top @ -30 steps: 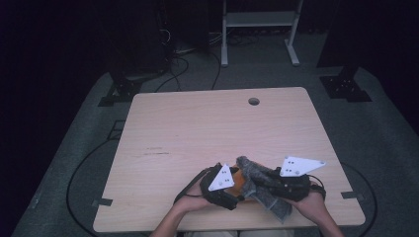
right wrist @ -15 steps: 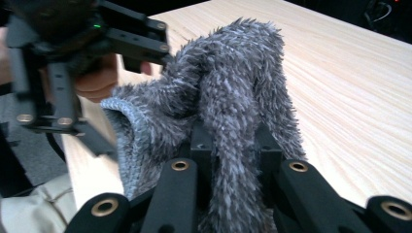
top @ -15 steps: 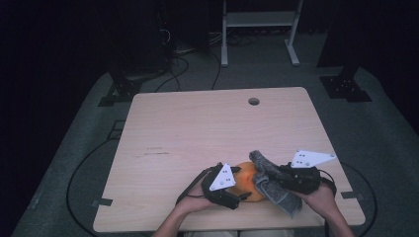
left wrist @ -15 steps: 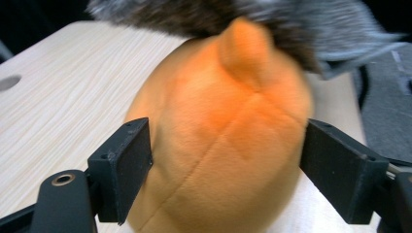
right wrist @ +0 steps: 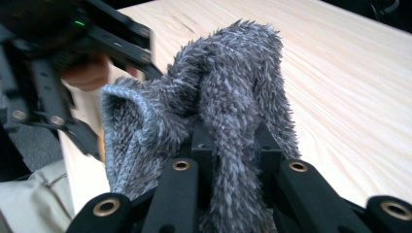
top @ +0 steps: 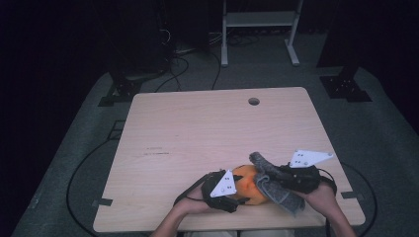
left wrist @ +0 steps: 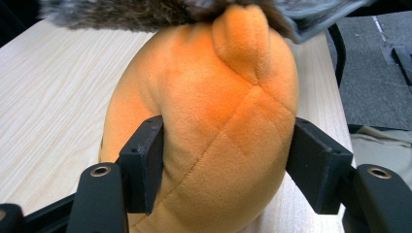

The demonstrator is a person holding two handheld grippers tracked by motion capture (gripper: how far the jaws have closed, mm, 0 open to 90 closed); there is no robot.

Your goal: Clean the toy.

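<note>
While the pale wooden table point(top: 197, 143) lies bare across the middle and upper frame, the work sits at its lower right edge, where the round orange plush toy point(top: 248, 184) rests on the wood, squeezed between the jaws of the left gripper point(top: 236, 193), which have just been closing. The right gripper point(top: 277, 174), clenched on a fuzzy grey knitted cloth point(top: 276, 187), should lift it slowly clear. Nothing blocks the way but the near table edge.

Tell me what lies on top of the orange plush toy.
A grey fuzzy cloth, held by the right gripper, drapes over the orange plush toy; the toy's surface beneath it is hidden.
</note>
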